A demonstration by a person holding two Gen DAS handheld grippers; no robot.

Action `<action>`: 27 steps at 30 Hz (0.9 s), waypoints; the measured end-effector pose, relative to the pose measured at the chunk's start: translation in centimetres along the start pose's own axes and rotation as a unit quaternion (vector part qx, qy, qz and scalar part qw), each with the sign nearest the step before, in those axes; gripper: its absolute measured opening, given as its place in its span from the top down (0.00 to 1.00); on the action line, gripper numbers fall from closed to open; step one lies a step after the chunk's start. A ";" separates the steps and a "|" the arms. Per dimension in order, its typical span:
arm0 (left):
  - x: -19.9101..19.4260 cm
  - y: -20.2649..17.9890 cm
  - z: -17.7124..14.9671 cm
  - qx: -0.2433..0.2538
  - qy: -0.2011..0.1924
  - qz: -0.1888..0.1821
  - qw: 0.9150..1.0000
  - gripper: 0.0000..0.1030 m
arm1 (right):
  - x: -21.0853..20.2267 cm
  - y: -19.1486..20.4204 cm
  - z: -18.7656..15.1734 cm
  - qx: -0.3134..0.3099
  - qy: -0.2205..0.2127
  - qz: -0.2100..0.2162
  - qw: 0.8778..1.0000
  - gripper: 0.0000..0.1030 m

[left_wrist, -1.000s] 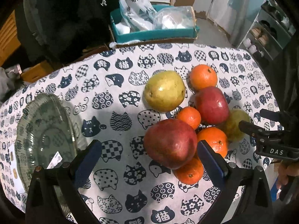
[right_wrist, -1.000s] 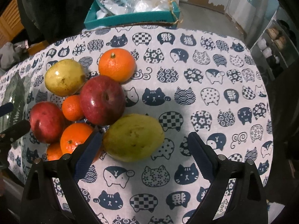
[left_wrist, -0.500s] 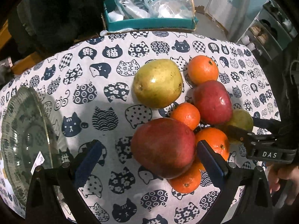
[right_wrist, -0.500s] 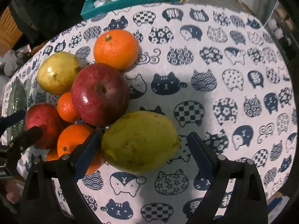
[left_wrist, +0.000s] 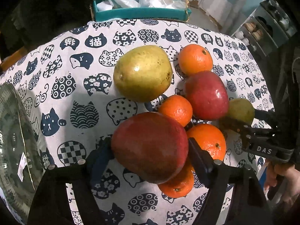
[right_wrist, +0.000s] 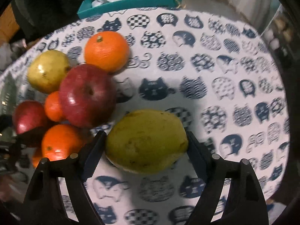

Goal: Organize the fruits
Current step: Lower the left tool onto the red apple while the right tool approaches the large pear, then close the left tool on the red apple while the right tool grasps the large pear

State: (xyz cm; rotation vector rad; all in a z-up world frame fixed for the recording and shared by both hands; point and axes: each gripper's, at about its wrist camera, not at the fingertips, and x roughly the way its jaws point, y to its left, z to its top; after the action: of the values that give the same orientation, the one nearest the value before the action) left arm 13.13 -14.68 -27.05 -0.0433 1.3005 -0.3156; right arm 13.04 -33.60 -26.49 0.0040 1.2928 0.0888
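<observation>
My left gripper [left_wrist: 150, 150] is shut on a large red apple [left_wrist: 150, 146], its pads against both sides. My right gripper [right_wrist: 146, 144] is shut on a green-yellow pear [right_wrist: 146, 142]; that pear and the right gripper also show in the left wrist view [left_wrist: 241, 110]. Around them lie a second red apple [left_wrist: 206, 95], a yellow pear [left_wrist: 142, 73] and several oranges, one at the back [left_wrist: 195, 60], one in the middle [left_wrist: 176, 108], one beside my left gripper [left_wrist: 208, 140]. All rest on the cat-print tablecloth [left_wrist: 78, 86].
A glass plate [left_wrist: 13, 140] lies at the left edge of the table. A teal box [left_wrist: 140, 13] with plastic bags stands at the table's far edge. A shelf unit [left_wrist: 270, 26] stands at the far right off the table.
Both grippers moved forward and closed: the left one onto the red apple, the right one onto the green-yellow pear. The fruits now look nearer.
</observation>
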 end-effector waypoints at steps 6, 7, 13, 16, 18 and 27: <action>0.1 0.1 0.2 -0.003 -0.004 0.000 1.000 0.22 | 0.3 0.7 0.2 -0.022 0.001 -0.018 1.000 0.18; 0.2 0.2 0.2 -0.003 -0.004 0.000 1.000 0.22 | 0.4 1.1 0.1 -0.022 0.000 -0.019 1.000 0.18; 0.4 0.3 0.2 -0.005 -0.002 -0.004 1.000 0.22 | 1.0 0.6 0.1 -0.011 0.017 -0.003 1.000 0.20; 0.4 0.2 0.1 -0.001 -0.003 -0.004 1.000 0.22 | 1.3 0.6 -0.1 -0.005 0.013 0.003 1.000 0.24; 0.4 0.2 0.1 -0.004 -0.003 -0.005 1.000 0.22 | 1.4 0.5 0.0 -0.001 0.010 0.005 1.000 0.24; -1.5 -0.1 -0.4 0.010 -0.039 0.011 0.999 0.22 | 0.1 1.3 -0.8 -0.019 -0.017 -0.018 1.000 0.25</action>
State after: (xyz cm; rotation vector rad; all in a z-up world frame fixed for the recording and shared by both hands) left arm 12.38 -14.30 -25.75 -0.0235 1.2201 -0.3044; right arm 12.23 -32.37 -26.78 -0.0504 1.2575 0.0830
